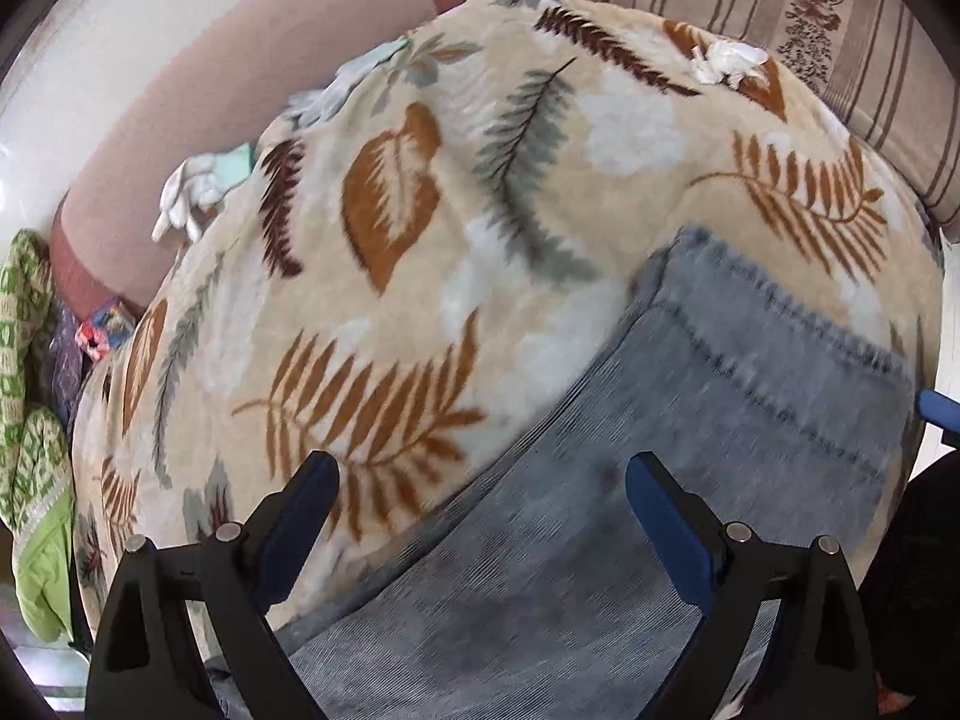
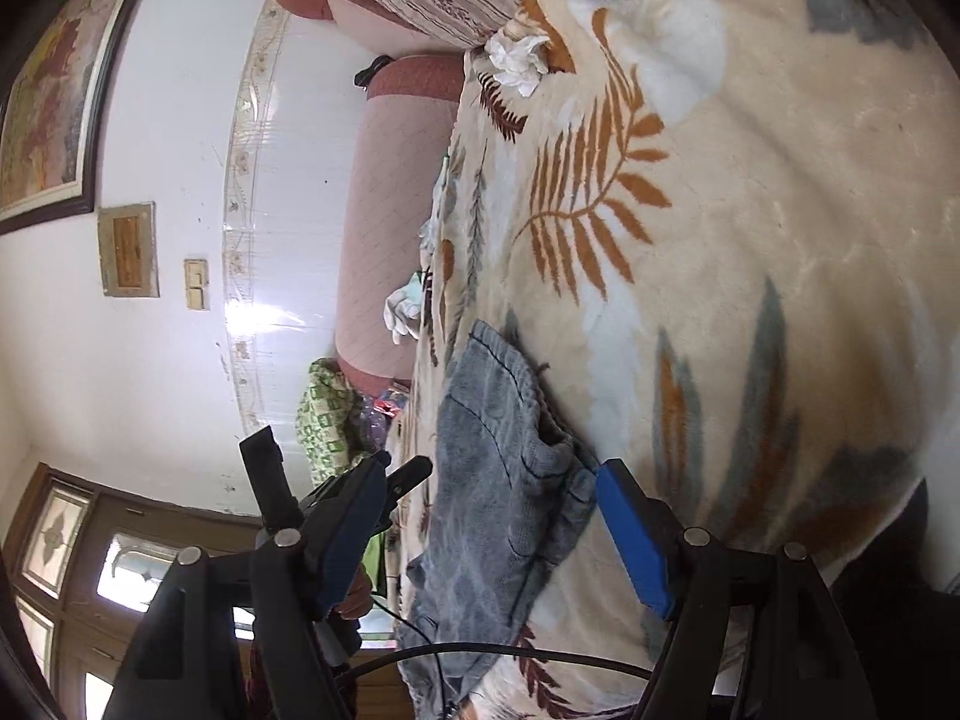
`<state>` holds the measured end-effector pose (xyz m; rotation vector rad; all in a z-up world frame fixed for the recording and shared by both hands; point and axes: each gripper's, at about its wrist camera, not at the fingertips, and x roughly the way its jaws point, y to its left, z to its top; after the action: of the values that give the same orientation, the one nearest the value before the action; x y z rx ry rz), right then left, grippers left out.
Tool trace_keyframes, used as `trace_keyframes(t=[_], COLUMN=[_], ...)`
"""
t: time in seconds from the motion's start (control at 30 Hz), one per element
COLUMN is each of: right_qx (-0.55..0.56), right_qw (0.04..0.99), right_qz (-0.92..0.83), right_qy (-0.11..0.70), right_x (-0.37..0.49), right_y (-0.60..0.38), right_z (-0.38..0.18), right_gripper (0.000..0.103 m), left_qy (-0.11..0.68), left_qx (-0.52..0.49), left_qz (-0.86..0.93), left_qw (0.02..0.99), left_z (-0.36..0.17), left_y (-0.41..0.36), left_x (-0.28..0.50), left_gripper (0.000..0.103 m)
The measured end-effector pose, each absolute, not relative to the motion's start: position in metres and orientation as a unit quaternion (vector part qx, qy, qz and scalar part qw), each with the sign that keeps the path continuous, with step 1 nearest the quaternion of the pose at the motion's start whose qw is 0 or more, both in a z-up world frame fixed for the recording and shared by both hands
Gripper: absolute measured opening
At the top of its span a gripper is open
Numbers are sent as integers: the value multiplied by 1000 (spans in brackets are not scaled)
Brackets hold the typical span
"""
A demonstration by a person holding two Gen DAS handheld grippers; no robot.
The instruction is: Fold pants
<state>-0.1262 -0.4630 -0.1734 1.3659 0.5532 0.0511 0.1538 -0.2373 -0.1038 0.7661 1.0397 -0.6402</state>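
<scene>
Blue-grey pants point(image 1: 690, 420) lie on a cream blanket with a leaf pattern point(image 1: 420, 210); a stitched hem runs across their far end. My left gripper point(image 1: 483, 480) points steeply down over the pants' near part. It is open with nothing between its blue pads. In the right wrist view the same pants point(image 2: 504, 480) lie bunched on the blanket point(image 2: 750, 210). My right gripper point(image 2: 486, 510) stands open low over them, its right pad point(image 2: 630, 540) against the bunched cloth. Behind its left finger I see black parts of the left gripper point(image 2: 408, 471) and a hand point(image 2: 354, 597).
White crumpled gloves or tissues point(image 1: 726, 60) point(image 1: 186, 192) lie near the blanket's far edges. A pink bolster point(image 1: 240, 90) and a striped cushion point(image 1: 780, 0) border it. A green patterned cloth point(image 1: 30, 360) hangs at the left. A black cable point(image 2: 510, 651) crosses the pants.
</scene>
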Motion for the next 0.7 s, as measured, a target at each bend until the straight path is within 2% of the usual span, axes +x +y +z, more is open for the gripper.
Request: trace_keyframes(t=[0.2,0.37,0.4,0.47,0.53,0.63,0.7], right_qx=[614,608,606,603,600,590,589], right_qw=[734,734,736,740,744,750,750], right_qz=[28,18,16,10,7,0,-3], right_qy=[289,302,301,298,295,299,301], right_x=[-124,-120,-118,-114,-108,-102,-101], right_y=[-436,-423,-423,-422,-421,-418,-417], right_z=[-184,-191,-191,-190,-189,-188,-189], right_gripper=[76,76,76,76,77,77,77], left_qy=[477,473,473,478,486,507,514], left_qx=[342,354,354,353,352,345,339], left_qz=[-313,-355,-366,-384,-400,-425,-443], left_qw=[747,725,719,707,693,665,651], left_z=[-100,-103,-105,-108,-114,-125,-128], left_y=[-203,-210,-214,-223,-233,-247,-255], left_x=[159,154,154,155,159,167,172], left_gripper=[97,95,93,77,69,61,61])
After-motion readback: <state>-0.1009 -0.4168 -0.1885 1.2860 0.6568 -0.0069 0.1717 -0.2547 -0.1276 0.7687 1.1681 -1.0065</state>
